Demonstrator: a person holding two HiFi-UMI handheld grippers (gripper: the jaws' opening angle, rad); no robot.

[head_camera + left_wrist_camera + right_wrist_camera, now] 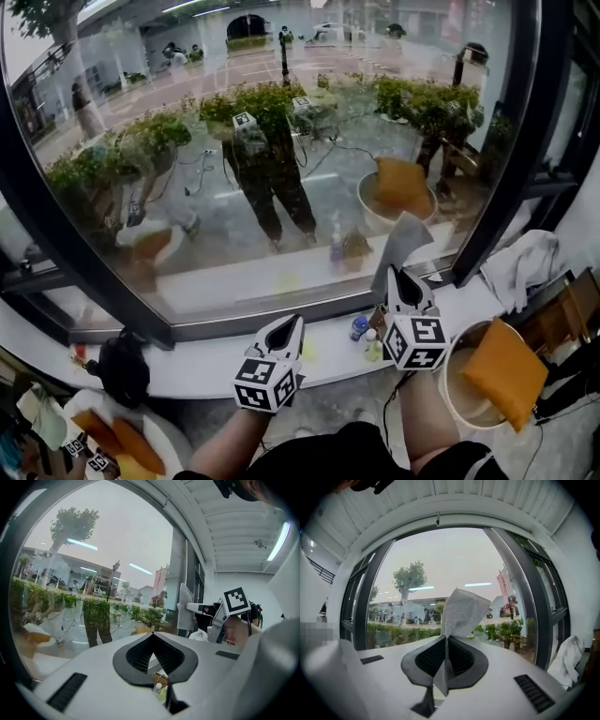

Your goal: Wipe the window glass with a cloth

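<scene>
The large window glass (pixel 281 141) fills the head view, with my reflection in it. A grey mesh cloth (pixel 402 242) stands up from my right gripper (pixel 395 274), which is shut on it close to the glass's lower right. In the right gripper view the cloth (pixel 461 611) is pinched between the jaws of the right gripper (pixel 444 640) and fans out above them. My left gripper (pixel 294 324) hovers over the sill, shut with nothing in it. In the left gripper view the left gripper (pixel 153 634) has its jaws together, and the right gripper's cloth (pixel 185 604) shows off to the right.
A white sill (pixel 206 364) runs under the glass, with small bottles (pixel 362 328) on it. A dark frame post (pixel 499 159) bounds the pane on the right. A white garment (pixel 527 264) lies right of it. A round chair with an orange cushion (pixel 504 373) sits lower right, a black bag (pixel 122 367) lower left.
</scene>
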